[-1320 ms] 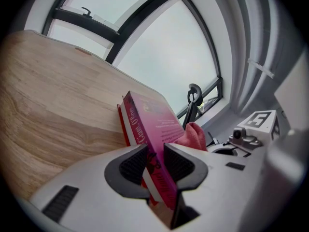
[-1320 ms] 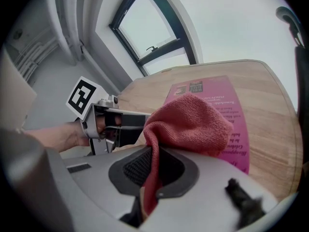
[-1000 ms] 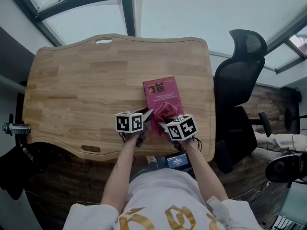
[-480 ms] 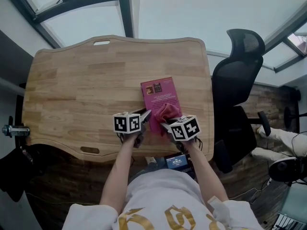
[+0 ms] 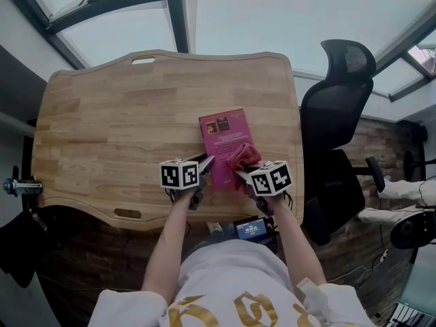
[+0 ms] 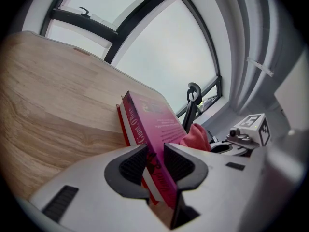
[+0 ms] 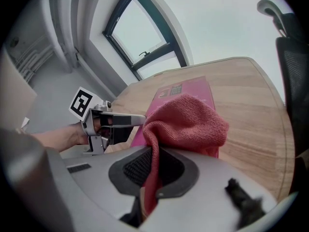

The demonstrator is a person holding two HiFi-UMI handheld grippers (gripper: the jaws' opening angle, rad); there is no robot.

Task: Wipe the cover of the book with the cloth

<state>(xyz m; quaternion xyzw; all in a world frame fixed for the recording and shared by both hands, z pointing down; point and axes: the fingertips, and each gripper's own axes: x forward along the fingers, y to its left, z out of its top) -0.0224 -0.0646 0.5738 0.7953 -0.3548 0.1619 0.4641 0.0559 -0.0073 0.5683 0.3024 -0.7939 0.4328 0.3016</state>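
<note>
In the head view, the book (image 5: 225, 138) lay flat on the table (image 5: 102, 114) at about 4 o'clock from the table's centre, with an office chair (image 5: 334, 114) beyond the table edge at 3 o'clock. The left gripper (image 5: 206, 162) met the book at its 7 o'clock corner. The right gripper (image 5: 240, 174) carried the cloth (image 5: 244, 157) over the cover's 5 o'clock corner. In the left gripper view, the jaws were closed narrowly on the book's (image 6: 154, 124) near edge, one pad on the cover and one beneath, so this gripper (image 6: 155, 162) served as the clamp. The cloth (image 6: 197, 137) showed at 2 o'clock. In the right gripper view, the jaws were pinched on a fold of the cloth (image 7: 186, 122), and the loose bulk mounded ahead of the gripper (image 7: 154, 170) onto the cover (image 7: 186, 91). The step in hand was judged to be a wiping stroke near the cover's right edge. To do it well, the clamp needed firm hold so the book could not slide. The cloth's mound, not the jaw tips, needed to bear on the cover. Strokes were best run toward 12 o'clock in overlapping lanes, clear of the clamped corner.
</note>
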